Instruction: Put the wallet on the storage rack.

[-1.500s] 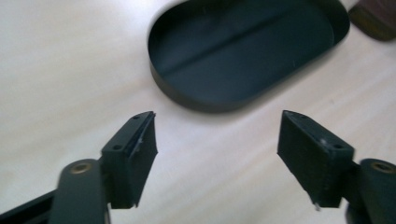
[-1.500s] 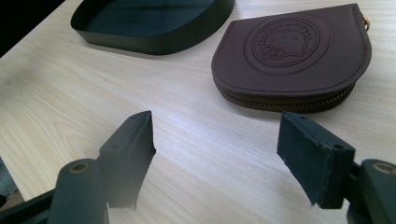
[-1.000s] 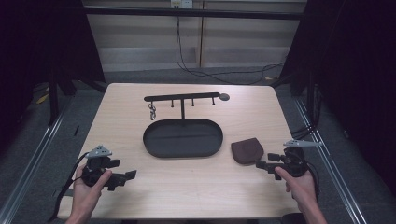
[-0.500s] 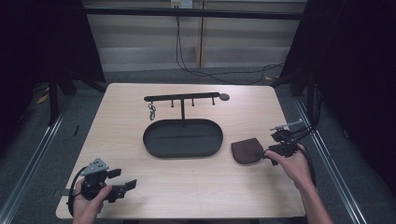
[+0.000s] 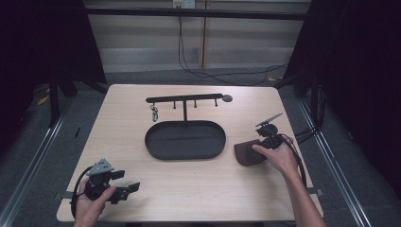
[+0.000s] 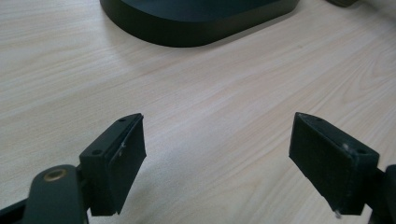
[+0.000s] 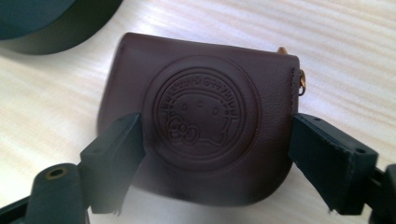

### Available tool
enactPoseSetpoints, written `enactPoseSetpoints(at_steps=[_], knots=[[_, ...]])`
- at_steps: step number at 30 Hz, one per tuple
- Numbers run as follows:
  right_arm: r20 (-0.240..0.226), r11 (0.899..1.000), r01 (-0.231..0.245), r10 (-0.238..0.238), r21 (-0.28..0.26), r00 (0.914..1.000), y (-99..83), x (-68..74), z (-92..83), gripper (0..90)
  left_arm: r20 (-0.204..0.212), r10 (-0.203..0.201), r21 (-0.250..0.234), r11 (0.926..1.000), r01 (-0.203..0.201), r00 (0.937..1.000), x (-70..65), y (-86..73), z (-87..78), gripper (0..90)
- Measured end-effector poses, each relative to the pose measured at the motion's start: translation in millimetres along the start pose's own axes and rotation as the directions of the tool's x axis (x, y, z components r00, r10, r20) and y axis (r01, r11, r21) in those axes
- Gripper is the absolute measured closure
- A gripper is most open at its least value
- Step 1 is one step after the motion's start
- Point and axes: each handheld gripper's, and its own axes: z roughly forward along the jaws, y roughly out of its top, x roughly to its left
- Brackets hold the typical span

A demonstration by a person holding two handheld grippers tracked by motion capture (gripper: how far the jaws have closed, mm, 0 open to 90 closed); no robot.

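Observation:
A dark brown leather pouch (image 5: 248, 153) with an embossed round stamp (image 7: 205, 107) lies flat on the table to the right of the black oval tray (image 5: 185, 140). My right gripper (image 5: 257, 147) stands open just over the pouch, one jaw on each side of it (image 7: 212, 163). Near the front left corner my left gripper (image 5: 126, 191) is open above bare wood (image 6: 217, 154), nothing between its fingers. The tray's rim (image 6: 196, 28) lies ahead of it.
A black hook rack (image 5: 184, 100) stands behind the tray, with a metal key ring (image 5: 154, 113) hanging from its left end. The table's (image 5: 198, 184) edges drop to a grey floor with rails on both sides.
My right gripper has moved forward and left onto the pouch and now straddles it. My left gripper has drawn back toward the front left corner.

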Motion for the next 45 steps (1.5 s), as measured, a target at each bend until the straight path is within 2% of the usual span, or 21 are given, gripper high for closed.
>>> enactPoseSetpoints(at_steps=[5, 10, 12, 13, 16, 19, 20, 22, 25, 26, 29, 32, 39, 45], knots=[[0.028, 1.0, 0.02, -0.02, 0.009, 0.9994, 1.9, 3.3, 3.1, 15.7, 0.013, -0.007, -0.003, 1.0, 0.007, 0.9999, -3.3, -0.9, -1.0, 18.5], [0.034, 1.0, 0.011, -0.012, 0.013, 0.9993, 4.0, 4.0, 2.2, 16.2, 0.015, 0.002, 0.006, 1.0, -0.002, 0.9999, -8.0, -2.3, -0.6, 18.5], [0.032, 1.0, 0.006, -0.007, 0.002, 0.9995, 5.9, 3.0, -0.5, 18.2, 0.015, 0.013, 0.005, 0.9999, -0.014, 0.9998, -9.7, -2.0, -0.5, 18.5], [0.05, 1.0, 0.007, -0.006, -0.014, 0.9987, 7.6, 1.9, -3.6, 16.9, 0.022, 0.011, 0.004, 0.9999, -0.011, 0.9997, -9.7, -1.7, -0.9, 18.5], [0.057, 1.0, 0.001, -0.001, 0.005, 0.9984, 9.0, -0.1, -1.6, 15.1, 0.023, 0.012, 0.011, 0.9999, -0.012, 0.9997, -9.1, -1.4, -0.2, 18.5], [0.041, 0.999, -0.017, 0.016, 0.038, 0.999, 10.7, -2.1, 7.9, 14.3, 0.022, 0.018, 0.01, 0.9998, -0.018, 0.9996, -10.0, -1.6, -0.4, 18.5], [0.033, 0.999, -0.026, 0.025, 0.044, 0.9992, 11.5, -2.8, 10.2, 12.0, 0.026, 0.019, 0.01, 0.9998, -0.02, 0.9995, -10.1, -1.6, -0.5, 18.5], [0.004, 0.998, -0.038, 0.038, 0.044, 0.9993, 12.7, -3.8, 12.2, 12.6, 0.027, 0.022, 0.009, 0.9997, -0.022, 0.9994, -9.9, -1.4, -0.7, 18.4], [0.003, 0.998, -0.026, 0.026, 0.048, 0.9997, 13.5, -4.8, 14.9, 11.9, 0.032, 0.028, 0.037, 0.9989, -0.029, 0.9991, -11.3, -1.5, 1.9, 18.4], [-0.006, 0.997, -0.045, 0.045, 0.062, 0.999, 14.2, -5.4, 15.2, 12.8, 0.038, 0.028, 0.035, 0.999, -0.029, 0.9989, -12.0, -1.2, 2.6, 18.4], [-0.026, 0.994, -0.061, 0.063, 0.086, 0.9977, 17.1, -8.0, 17.5, 13.7, 0.039, 0.039, 0.031, 0.9987, -0.04, 0.9985, -13.8, -0.7, 2.1, 18.4], [-0.053, 0.993, -0.078, 0.084, 0.092, 0.9951, 17.0, -10.4, 17.9, 17.0, 0.045, 0.04, 0.03, 0.9987, -0.041, 0.9982, -13.2, -0.6, 2.5, 18.4], [-0.056, 0.991, -0.095, 0.101, 0.099, 0.9933, 17.1, -10.2, 16.0, 20.7, 0.044, 0.036, 0.032, 0.9988, -0.038, 0.9984, -11.7, -0.7, 2.5, 18.5], [-0.049, 0.988, -0.134, 0.138, 0.081, 0.9892, 16.0, -14.8, 10.3, 32.6, 0.039, 0.032, 0.043, 0.9985, -0.034, 0.9987, -8.7, -0.9, 3.2, 18.4]])
